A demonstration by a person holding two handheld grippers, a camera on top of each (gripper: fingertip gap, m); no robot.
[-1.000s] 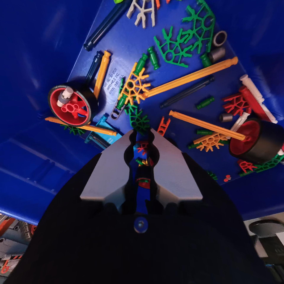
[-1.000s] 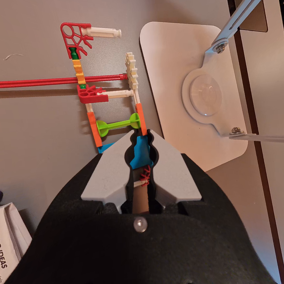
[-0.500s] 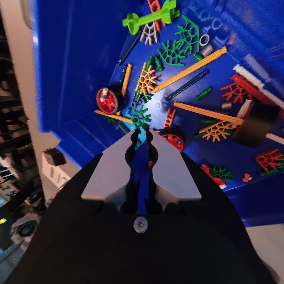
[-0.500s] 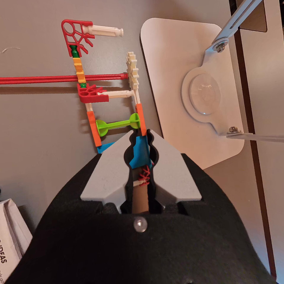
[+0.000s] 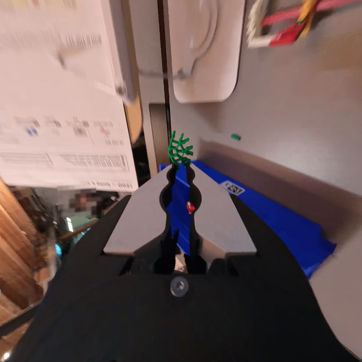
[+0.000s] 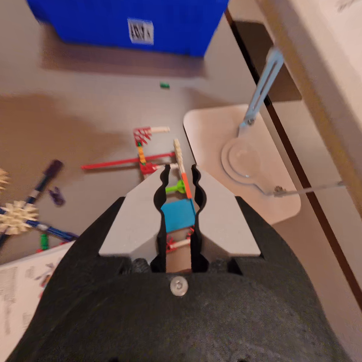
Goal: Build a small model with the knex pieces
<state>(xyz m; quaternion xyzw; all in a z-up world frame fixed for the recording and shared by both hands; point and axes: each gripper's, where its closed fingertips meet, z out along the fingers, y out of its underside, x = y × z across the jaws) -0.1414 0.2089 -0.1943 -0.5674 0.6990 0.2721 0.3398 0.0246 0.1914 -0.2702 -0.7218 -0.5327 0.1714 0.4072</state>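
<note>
The left claw (image 5: 179, 166) is up above the blue bin (image 5: 254, 213), pinching a little green spiky piece (image 5: 179, 149) at its tips. The right claw (image 6: 179, 168) is spread apart and holds nothing. It hangs over the toy frame (image 6: 179, 213) of sticks lying on the grey table (image 6: 98, 117).

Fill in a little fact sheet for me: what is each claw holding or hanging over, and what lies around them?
left gripper: shut on a flat green plastic fan-shaped connector piece, lifted above the blue plastic bin
right gripper: open, holding nothing, above a part-built model of colourful plastic rods and connectors lying on the grey table
near the model: white lamp base plate, small green rod piece
elsewhere on the table: white snowflake-shaped connector on dark blue rods, printed booklet
</note>
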